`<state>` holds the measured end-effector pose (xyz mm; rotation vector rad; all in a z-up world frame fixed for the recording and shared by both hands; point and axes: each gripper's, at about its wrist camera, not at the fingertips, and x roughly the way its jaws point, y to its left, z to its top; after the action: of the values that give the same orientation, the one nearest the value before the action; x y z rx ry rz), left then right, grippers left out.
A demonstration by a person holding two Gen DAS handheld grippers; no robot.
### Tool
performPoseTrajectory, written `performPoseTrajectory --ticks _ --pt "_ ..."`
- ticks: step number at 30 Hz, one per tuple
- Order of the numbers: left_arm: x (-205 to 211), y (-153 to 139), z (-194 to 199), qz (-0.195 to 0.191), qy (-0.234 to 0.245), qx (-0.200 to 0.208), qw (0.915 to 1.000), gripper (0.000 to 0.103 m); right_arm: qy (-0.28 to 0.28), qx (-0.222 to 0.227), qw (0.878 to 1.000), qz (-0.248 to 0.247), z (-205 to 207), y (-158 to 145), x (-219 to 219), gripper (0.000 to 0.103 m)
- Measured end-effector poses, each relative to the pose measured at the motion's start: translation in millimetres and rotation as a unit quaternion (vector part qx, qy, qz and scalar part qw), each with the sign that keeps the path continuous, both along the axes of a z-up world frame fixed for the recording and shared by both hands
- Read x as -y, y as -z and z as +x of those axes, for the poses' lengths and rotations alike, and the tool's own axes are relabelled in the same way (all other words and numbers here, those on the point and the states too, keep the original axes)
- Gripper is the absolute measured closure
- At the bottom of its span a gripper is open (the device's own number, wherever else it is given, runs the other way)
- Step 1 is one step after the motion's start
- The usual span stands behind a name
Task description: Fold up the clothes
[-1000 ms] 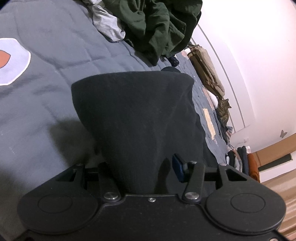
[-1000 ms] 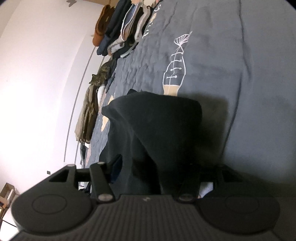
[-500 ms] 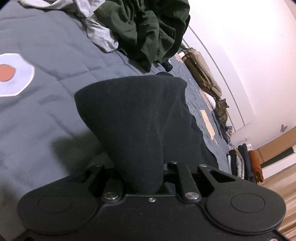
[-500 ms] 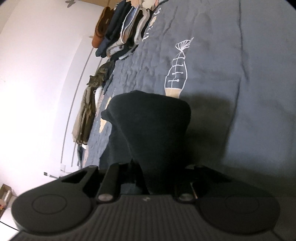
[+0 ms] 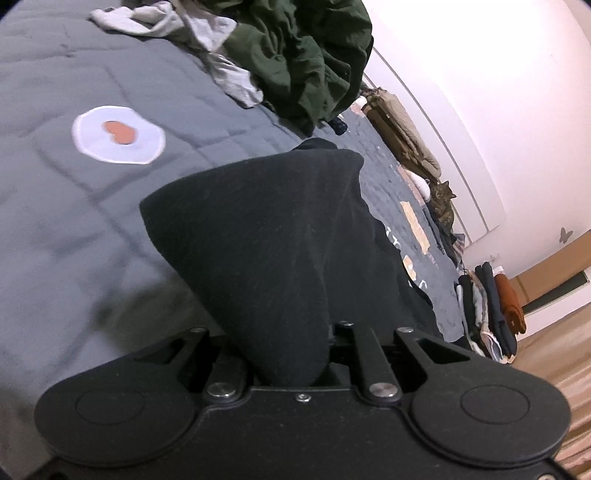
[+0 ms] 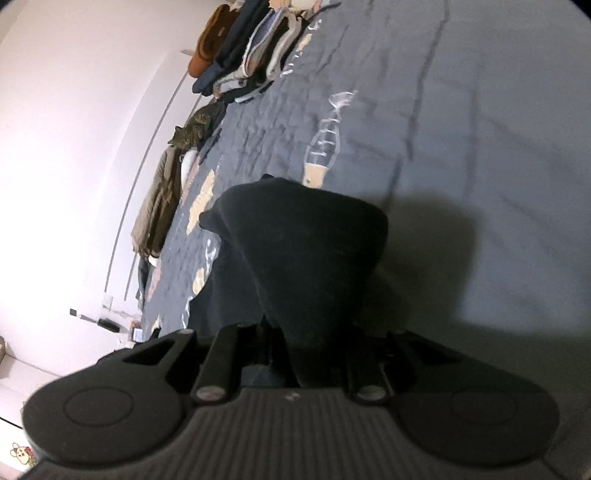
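A black garment (image 5: pixel 266 236) rises off the grey quilt (image 5: pixel 66 206) in a tent shape. Its near end is pinched in my left gripper (image 5: pixel 295 358), which is shut on the cloth. In the right wrist view the same black garment (image 6: pixel 306 251) is drawn up the same way, with my right gripper (image 6: pixel 295 354) shut on its other end. The cloth covers both pairs of fingertips. The far part of the garment still lies on the quilt (image 6: pixel 480 147).
A dark green garment (image 5: pixel 306 55) and a light grey one (image 5: pixel 207 33) lie heaped at the back of the bed. Folded clothes (image 6: pixel 243 48) are stacked by the wall. A tabby cat (image 6: pixel 195 127) rests beside a beige bundle (image 6: pixel 159 199).
Both grippers closed on the black garment's edge and lifted it, pulling the cloth up into a tent. The quilt has slid back in both views.
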<state>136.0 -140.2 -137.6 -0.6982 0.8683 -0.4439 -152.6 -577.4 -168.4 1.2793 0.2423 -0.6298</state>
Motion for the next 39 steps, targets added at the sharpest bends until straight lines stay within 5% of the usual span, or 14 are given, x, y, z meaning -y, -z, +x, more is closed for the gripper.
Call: performPoseTrajectory --ticks 24,34,39 --pt "-70 -6 -89 0.013 0.008 0.000 0.9999 0.089 -0.022 -0.023 0.999 0.001 -80 -6 -58 0.084" --pt "-86 -10 -90 0.032 -0.006 -0.027 0.9991 0.075 -0.070 -0.075 0.995 -0.009 -79 -21 -54 0.077" --pt "-104 -14 -93 0.025 -0.038 -0.042 0.9981 0.070 -0.063 -0.074 0.995 0.025 -97 -15 -46 0.070"
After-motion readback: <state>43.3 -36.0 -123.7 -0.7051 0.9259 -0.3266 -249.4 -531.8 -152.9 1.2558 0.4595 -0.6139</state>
